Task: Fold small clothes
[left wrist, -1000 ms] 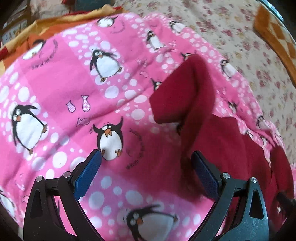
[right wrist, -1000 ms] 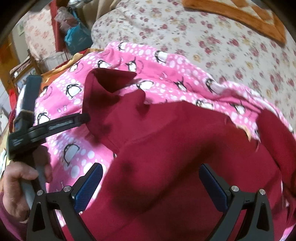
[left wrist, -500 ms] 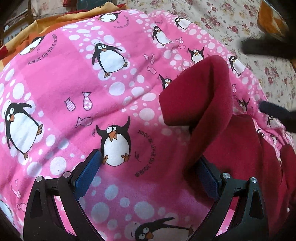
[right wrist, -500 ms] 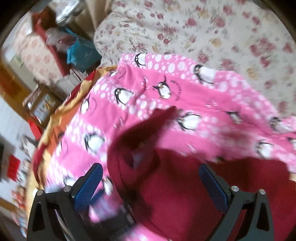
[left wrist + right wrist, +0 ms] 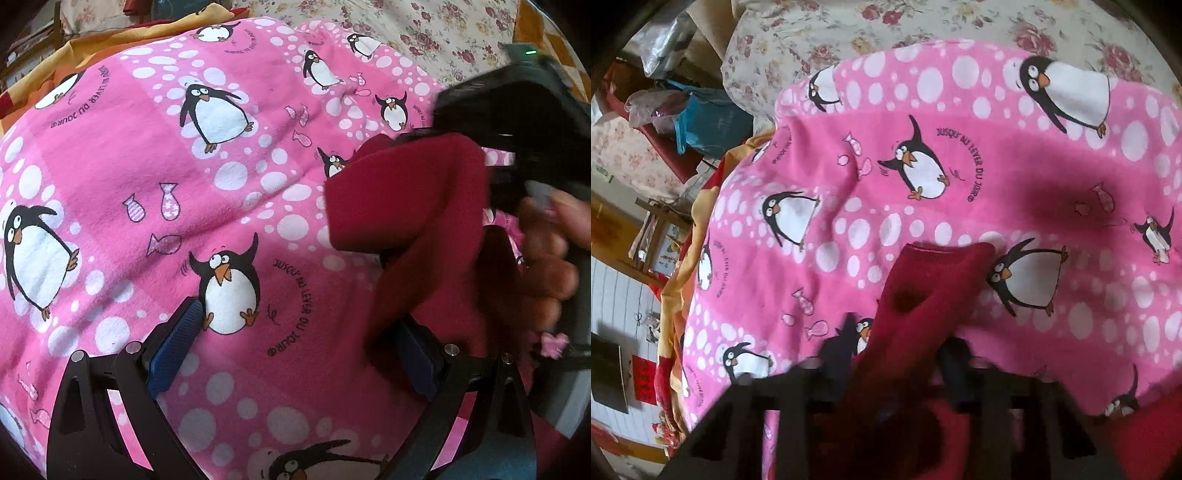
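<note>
A dark red garment lies on a pink penguin blanket (image 5: 221,206). One narrow end of the red garment (image 5: 410,199) stands up from the blanket at the right of the left wrist view. My left gripper (image 5: 295,350) is open, low over the blanket; its right finger touches the red cloth. My right gripper (image 5: 892,363) is shut on the red garment's narrow end (image 5: 923,295), which sticks out forward between the blurred fingers. In the left wrist view the right gripper's black body (image 5: 517,122) and the hand holding it are just behind the raised cloth.
The pink blanket (image 5: 960,177) covers a floral bedspread (image 5: 923,26). An orange-yellow cloth (image 5: 110,40) lies under its far left edge. Beyond the bed's left side are a blue bag (image 5: 705,125) and room clutter.
My right gripper has swung in from over the garment's body to its raised narrow end and closed on it. My left gripper stays open and has barely shifted.
</note>
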Tool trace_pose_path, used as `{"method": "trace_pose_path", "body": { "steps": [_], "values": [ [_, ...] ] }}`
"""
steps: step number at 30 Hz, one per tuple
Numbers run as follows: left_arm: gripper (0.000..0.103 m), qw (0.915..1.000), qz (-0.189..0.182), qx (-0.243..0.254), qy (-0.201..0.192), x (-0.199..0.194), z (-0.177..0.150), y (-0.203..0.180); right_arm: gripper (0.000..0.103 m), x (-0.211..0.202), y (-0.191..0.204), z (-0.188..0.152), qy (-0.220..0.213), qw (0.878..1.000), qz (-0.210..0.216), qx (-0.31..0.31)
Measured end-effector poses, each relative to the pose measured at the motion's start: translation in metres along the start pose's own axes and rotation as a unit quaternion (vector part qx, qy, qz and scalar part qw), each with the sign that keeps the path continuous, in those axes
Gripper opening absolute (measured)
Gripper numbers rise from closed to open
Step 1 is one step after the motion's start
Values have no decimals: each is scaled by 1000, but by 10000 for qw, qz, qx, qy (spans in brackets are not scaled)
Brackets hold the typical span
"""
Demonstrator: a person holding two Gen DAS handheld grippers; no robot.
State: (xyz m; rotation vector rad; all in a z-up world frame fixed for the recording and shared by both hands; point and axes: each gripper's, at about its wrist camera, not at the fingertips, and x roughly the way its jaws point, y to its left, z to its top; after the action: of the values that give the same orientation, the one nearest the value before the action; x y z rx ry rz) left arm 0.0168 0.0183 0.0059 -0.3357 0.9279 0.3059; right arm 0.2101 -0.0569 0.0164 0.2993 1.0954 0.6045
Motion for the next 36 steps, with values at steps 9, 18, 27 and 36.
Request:
{"method": "trace_pose_path", "body": {
  "steps": [9, 18, 27, 36],
  "values": [
    [98, 9995, -32, 209, -232, -10, 1, -10, 7, -134, -10, -23, -1303, 9900, -94, -529],
    [98, 9881, -840, 1082, -704, -52, -14, -42, 7, -261, -69, -117, -2133, 9702, -1052, -471],
    [98, 9807, -915, 1627, -577, -86, -39, -70, 7, -312, -160, -197, -2013, 9551, -2167, 159],
    [98, 9808, -1111, 1590, -202, -73, -54, -68, 50, -306, -203, -221, -987, 9618, -2528, 371]
  ]
}}
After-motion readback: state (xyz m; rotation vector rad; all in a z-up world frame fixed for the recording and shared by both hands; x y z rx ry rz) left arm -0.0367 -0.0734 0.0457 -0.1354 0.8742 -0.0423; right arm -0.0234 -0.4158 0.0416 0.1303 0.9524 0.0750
